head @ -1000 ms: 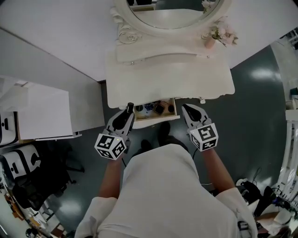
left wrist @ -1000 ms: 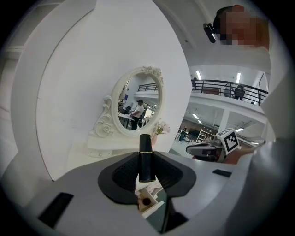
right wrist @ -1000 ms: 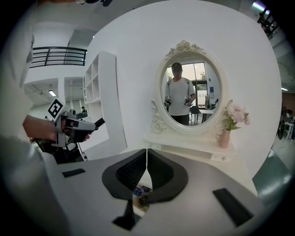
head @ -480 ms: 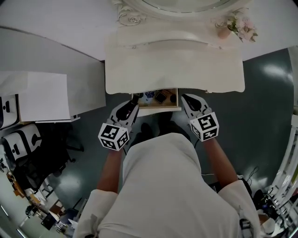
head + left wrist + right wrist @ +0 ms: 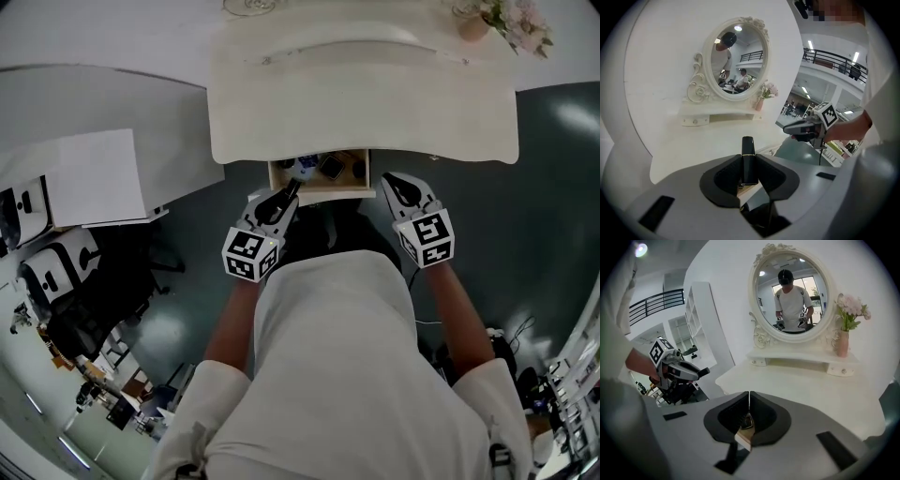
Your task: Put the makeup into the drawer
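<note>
My left gripper (image 5: 284, 197) is shut on a black lipstick tube (image 5: 749, 160), which stands upright between the pads and sticks out past the fingertips. It hovers just in front of the open wooden drawer (image 5: 319, 195) of the white dressing table (image 5: 366, 112). Several small makeup items (image 5: 330, 167) lie inside the drawer. My right gripper (image 5: 390, 180) is at the drawer's right front corner, its jaws shut with nothing between them (image 5: 748, 401). In the right gripper view the drawer's wooden edge (image 5: 744, 436) shows below the jaws.
An oval mirror (image 5: 792, 294) and a pink flower vase (image 5: 843, 344) stand at the back of the table, with a low shelf (image 5: 801, 361) under the mirror. A white cabinet (image 5: 94, 178) stands to the left, and a dark office chair (image 5: 75, 291) is on the floor.
Both grippers have come down together in front of the open drawer. The left one still holds the lipstick. The table has slid towards the top of the head view.
</note>
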Available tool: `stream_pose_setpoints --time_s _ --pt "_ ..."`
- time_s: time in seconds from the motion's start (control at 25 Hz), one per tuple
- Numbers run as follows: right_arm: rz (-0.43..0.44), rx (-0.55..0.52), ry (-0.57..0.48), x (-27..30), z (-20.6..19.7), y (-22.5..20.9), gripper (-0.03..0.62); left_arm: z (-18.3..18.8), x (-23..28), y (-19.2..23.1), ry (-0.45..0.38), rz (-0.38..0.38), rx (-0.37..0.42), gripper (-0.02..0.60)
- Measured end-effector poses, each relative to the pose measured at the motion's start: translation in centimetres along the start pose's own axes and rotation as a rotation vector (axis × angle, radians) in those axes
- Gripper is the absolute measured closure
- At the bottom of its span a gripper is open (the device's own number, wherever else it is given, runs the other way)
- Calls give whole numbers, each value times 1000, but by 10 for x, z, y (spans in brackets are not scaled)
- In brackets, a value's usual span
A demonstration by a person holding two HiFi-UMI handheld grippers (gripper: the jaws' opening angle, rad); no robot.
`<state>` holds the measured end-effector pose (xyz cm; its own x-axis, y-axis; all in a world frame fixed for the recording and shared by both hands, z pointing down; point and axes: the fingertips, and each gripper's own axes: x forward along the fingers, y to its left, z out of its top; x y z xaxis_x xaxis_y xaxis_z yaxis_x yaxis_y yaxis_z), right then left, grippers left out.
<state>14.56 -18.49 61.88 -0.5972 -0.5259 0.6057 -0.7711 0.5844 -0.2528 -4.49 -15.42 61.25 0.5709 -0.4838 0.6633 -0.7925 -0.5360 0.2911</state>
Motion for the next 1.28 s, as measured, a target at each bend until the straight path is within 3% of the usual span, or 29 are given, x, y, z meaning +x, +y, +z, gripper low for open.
stream_pose_setpoints --time_s 0.4,0.76,1.28 --pt "19 69 80 15 -46 16 563 -47 45 9 164 -64 91 474" --pt "-15 126 111 40 -54 29 563 -95 72 28 339 -165 236 474" --pt "-26 245 159 66 -78 62 563 -157 108 62 573 -237 418 474"
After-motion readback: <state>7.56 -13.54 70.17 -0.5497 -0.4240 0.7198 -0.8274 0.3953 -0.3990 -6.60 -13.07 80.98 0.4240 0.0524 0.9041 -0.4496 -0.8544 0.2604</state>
